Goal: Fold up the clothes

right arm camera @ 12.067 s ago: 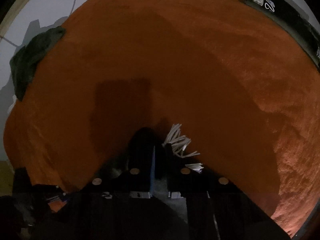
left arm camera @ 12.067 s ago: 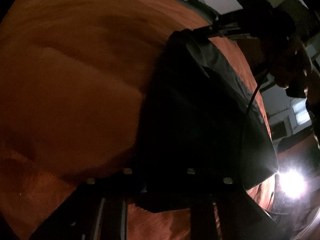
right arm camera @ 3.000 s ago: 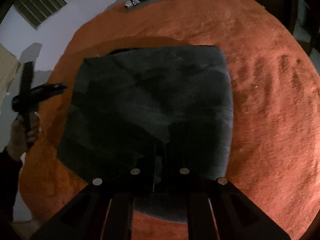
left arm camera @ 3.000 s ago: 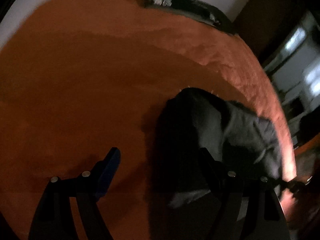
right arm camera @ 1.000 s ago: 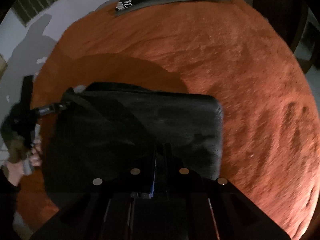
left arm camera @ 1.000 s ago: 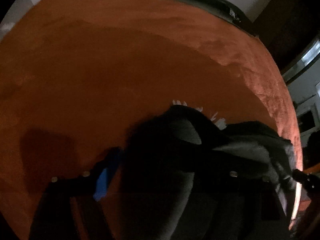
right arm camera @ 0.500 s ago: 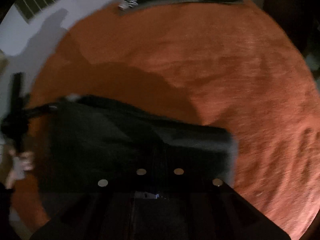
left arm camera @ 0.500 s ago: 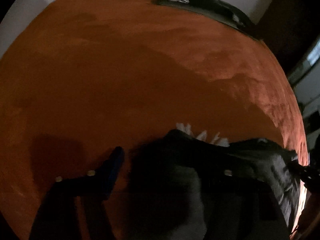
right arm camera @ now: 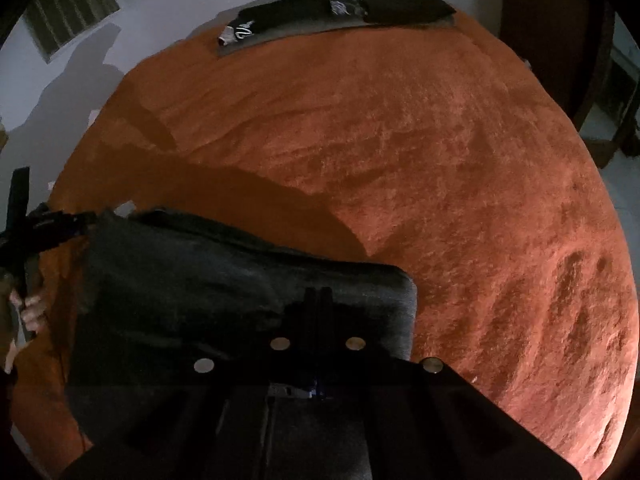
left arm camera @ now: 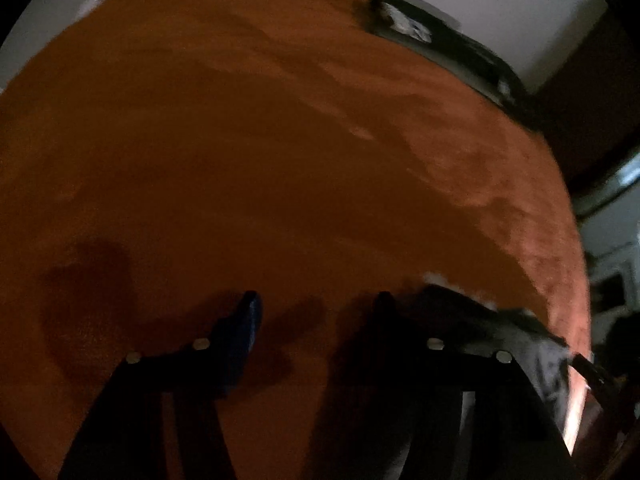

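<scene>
A dark grey garment (right arm camera: pixel 208 280) lies folded on the orange bedspread (right arm camera: pixel 400 140). My right gripper (right arm camera: pixel 318 294) points down at its near right part, shut, with the cloth bunched at the tips. My left gripper (left arm camera: pixel 314 306) hangs over bare bedspread (left arm camera: pixel 240 140). Its jaws are closing and nothing is between them. The garment (left arm camera: pixel 480 328) lies just right of its right finger, white fringe at the corner. In the right wrist view the left gripper (right arm camera: pixel 60 222) sits at the garment's left corner, held by a hand (right arm camera: pixel 30 312).
Black folded clothes (right arm camera: pixel 340 8) lie along the far edge of the bed by the white wall, also in the left wrist view as a dark strip (left arm camera: pixel 432 36). A vent grille (right arm camera: pixel 68 4) is on the wall. Dark furniture stands beyond the bed's right side.
My left gripper has slid left off the garment, which no longer lies between its jaws, and the jaws have narrowed. The garment's far folded edge now sits closer to my right fingertips.
</scene>
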`<act>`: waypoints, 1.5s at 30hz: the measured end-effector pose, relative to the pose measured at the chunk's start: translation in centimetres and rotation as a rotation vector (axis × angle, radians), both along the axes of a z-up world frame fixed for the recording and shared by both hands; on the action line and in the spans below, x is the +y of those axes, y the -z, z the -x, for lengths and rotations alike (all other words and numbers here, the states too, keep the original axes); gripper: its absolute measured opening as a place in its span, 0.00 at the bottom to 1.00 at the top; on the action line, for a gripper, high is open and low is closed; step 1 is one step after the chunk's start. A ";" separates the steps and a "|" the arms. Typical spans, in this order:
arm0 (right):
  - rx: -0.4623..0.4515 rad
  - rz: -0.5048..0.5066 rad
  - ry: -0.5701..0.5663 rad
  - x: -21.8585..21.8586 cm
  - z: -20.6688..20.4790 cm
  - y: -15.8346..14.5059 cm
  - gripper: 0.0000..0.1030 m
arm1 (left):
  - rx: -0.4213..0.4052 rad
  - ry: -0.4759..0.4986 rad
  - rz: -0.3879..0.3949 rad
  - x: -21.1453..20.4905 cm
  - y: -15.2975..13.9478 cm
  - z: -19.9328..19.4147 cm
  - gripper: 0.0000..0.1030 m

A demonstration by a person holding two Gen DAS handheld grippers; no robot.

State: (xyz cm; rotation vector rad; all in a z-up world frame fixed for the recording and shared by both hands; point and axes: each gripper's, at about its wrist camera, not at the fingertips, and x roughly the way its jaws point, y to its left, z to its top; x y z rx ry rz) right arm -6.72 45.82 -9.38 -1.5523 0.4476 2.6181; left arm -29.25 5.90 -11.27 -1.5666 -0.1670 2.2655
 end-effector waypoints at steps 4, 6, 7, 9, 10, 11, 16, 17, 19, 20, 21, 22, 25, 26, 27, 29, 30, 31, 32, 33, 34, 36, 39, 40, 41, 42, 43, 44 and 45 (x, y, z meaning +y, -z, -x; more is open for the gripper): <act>0.005 0.056 0.024 0.1 -0.6 -0.3 0.01 | -0.067 -0.024 -0.061 -0.4 1.4 1.0 0.68; -0.002 0.061 0.018 0.1 -0.6 -0.1 0.01 | -0.101 -0.041 -0.100 -0.5 1.8 0.9 0.69; -0.008 0.065 0.017 0.0 -0.7 0.0 0.01 | -0.118 -0.049 -0.121 -0.5 2.1 1.0 0.69; -0.015 0.070 0.023 0.1 -0.8 0.3 0.01 | -0.132 -0.064 -0.137 -0.3 2.3 1.1 0.69; -0.015 0.070 0.032 0.4 -0.9 0.4 0.01 | -0.134 -0.072 -0.148 0.3 2.5 0.7 0.69; -0.014 0.071 0.038 0.5 -1.0 0.4 0.01 | -0.130 -0.076 -0.171 0.6 2.3 0.7 0.69; -0.029 0.087 0.091 2.2 -0.8 1.2 0.06 | -0.124 -0.033 -0.230 2.5 1.4 0.4 0.74; -0.030 0.093 0.102 2.5 -0.7 1.3 0.11 | -0.131 -0.014 -0.220 3.0 1.5 0.4 0.74; -0.026 0.099 0.105 2.9 -0.6 1.2 0.24 | -0.153 0.017 -0.213 4.0 2.4 0.1 0.74; -0.017 0.090 0.098 2.7 -0.5 1.1 0.34 | -0.160 0.029 -0.217 4.4 2.8 -0.1 0.74; -0.010 0.073 0.094 2.5 -0.5 1.0 0.36 | -0.149 0.030 -0.217 4.8 3.1 -0.4 0.65; -0.008 0.058 0.089 2.4 -0.5 0.9 0.36 | -0.138 0.030 -0.218 5.1 3.5 -0.8 0.48; -0.009 0.048 0.091 2.3 -0.6 0.9 0.36 | -0.071 -0.061 -0.227 4.6 2.9 -1.6 0.37; -0.012 0.046 0.097 2.5 -0.8 1.0 0.36 | -0.048 -0.090 -0.209 4.2 2.7 -1.4 0.34; -0.016 0.040 0.103 2.7 -0.9 1.1 0.36 | -0.026 -0.119 -0.192 3.9 2.5 -1.2 0.30; -0.024 0.031 0.113 3.1 -1.1 1.4 0.36 | -0.049 -0.143 -0.192 3.0 3.0 -0.5 0.30; -0.030 0.039 0.115 3.3 -1.2 1.7 0.36 | -0.078 -0.147 -0.213 2.5 3.4 -0.3 0.30; -0.035 0.056 0.122 3.7 -1.2 1.9 0.36 | -0.106 -0.151 -0.233 2.0 3.9 0.0 0.30; -0.040 0.070 0.129 4.0 -1.3 2.2 0.36 | -0.099 -0.147 -0.239 2.0 3.7 -0.2 0.30; -0.039 0.075 0.132 4.2 -1.4 2.2 0.36 | -0.091 -0.144 -0.246 1.9 3.6 -0.3 0.31; -0.039 0.083 0.136 4.4 -1.4 2.3 0.36 | -0.079 -0.135 -0.235 2.3 3.3 -0.4 0.33; -0.041 0.112 0.147 4.8 -1.3 2.4 0.35 | -0.074 -0.132 -0.236 2.1 2.7 -0.8 0.38; -0.029 0.158 0.174 5.2 -1.5 2.2 0.21 | -0.080 -0.141 -0.276 1.4 2.0 -1.2 0.43; -0.023 0.144 0.174 5.2 -1.7 1.9 0.15 | -0.069 -0.145 -0.285 1.0 1.5 -1.4 0.46; -0.017 0.132 0.173 5.1 -1.8 1.6 0.10 | -0.061 -0.147 -0.283 0.6 1.0 -1.8 0.48; -0.015 0.131 0.174 5.2 -2.1 1.3 0.09 | -0.053 -0.149 -0.281 0.2 0.6 -2.1 0.51; -0.015 0.148 0.177 5.3 -2.5 1.0 0.09 | -0.053 -0.151 -0.289 -0.4 0.2 -2.5 0.53; -0.012 0.170 0.181 5.3 -3.0 0.7 0.09 | -0.056 -0.158 -0.303 -0.8 -0.2 -3.0 0.53; -0.006 0.195 0.184 5.3 -3.8 0.1 0.09 | -0.060 -0.179 -0.325 -1.6 -0.7 -3.9 0.53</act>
